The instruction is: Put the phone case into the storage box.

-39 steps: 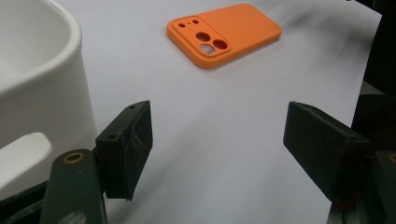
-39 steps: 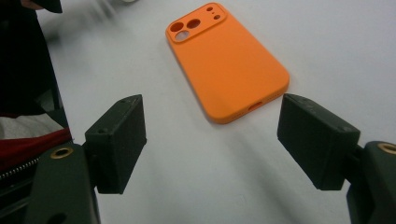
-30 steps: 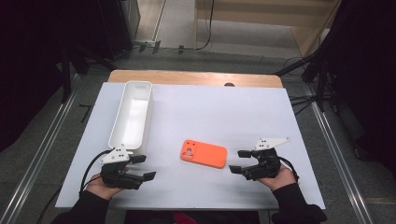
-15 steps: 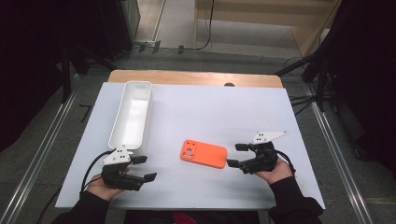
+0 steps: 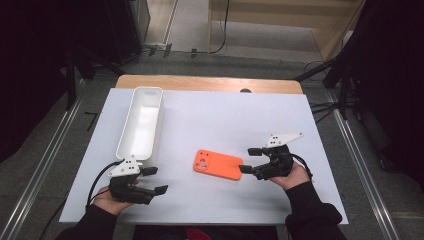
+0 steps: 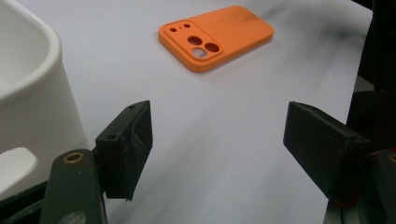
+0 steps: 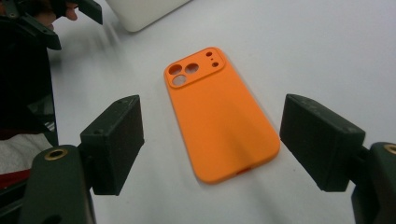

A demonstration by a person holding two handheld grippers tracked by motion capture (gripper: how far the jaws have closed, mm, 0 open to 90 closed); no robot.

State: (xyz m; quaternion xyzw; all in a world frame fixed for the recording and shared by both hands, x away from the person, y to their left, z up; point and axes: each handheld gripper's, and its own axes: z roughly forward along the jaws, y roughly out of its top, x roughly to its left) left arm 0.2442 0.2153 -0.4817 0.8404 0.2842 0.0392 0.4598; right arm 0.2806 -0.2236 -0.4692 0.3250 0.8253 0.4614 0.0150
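No readable text on orange phone case [image 5: 218, 164]. R claw [image 5: 248, 159] wide open, case end between jaws, untouched; L claw [image 5: 155, 180] open, empty.

Long white plastic trough tray [image 5: 141, 121]: stands along the left of the white table sheet [image 5: 225, 115]. Flat orange silicone phone case [image 5: 218, 164]: lies mid-table. Open passage between them; far and right areas unobstructed.

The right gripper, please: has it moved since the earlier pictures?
Yes. The right gripper has closed in leftward on the flat orange phone case, which lies where it did on the white table; its open jaws now flank the case's near end.
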